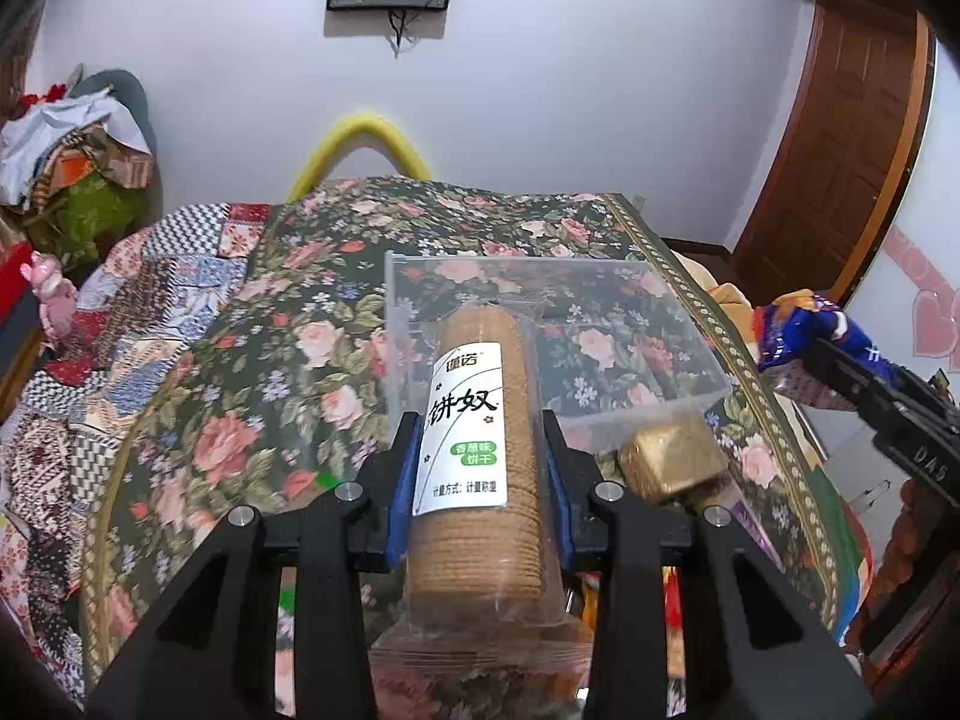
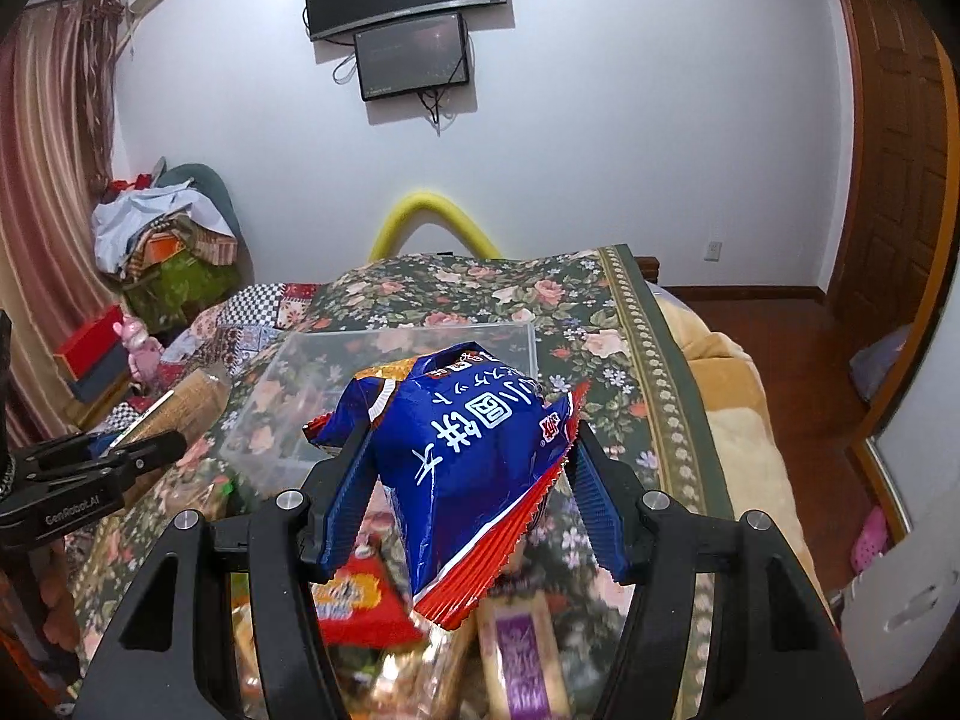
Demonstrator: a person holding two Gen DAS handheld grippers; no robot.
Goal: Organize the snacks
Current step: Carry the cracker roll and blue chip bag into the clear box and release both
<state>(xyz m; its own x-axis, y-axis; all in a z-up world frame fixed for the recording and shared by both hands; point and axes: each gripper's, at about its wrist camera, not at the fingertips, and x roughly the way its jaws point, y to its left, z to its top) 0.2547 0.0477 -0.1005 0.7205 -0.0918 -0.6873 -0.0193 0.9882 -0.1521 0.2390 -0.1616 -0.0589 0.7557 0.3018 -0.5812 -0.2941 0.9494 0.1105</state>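
Holding two snacks at once, one per tool, presumably to carry both toward the clear plastic bin (image 1: 660, 360) in a single pass. In the left wrist view, left gripper (image 1: 480, 468) clamping a long sleeve of round biscuits (image 1: 480, 456) at lower centre of the frame, blue pads (image 1: 401, 480) pressing its sides with the white label facing up; gripping the sleeve across its narrow width and lengthwise along the fingers, likely so as to keep the stack from sagging or snapping. Far end of the sleeve showing in front of the bin's near wall, though whether over it or just short of it is hard to tell. In the right wrist view, right gripper (image 2: 474, 468) pinching a puffy blue and red snack bag (image 2: 462, 456) at centre frame, jaws standing part-way apart because of the bag's bulk, the red crimped edge hanging toward the lower centre. Bin sitting open and seemingly empty on the floral bedspread (image 1: 270, 330), middle of both frames, probably as the collecting place. Waiting for sorting, by the look of it: a gold-wrapped block (image 1: 672, 462) lying just beside the bin's near corner, right of centre in the left view, and a loose heap of other packets (image 2: 360, 600) blurring across the bottom of the right view, a red one and a purple-labelled one among them.
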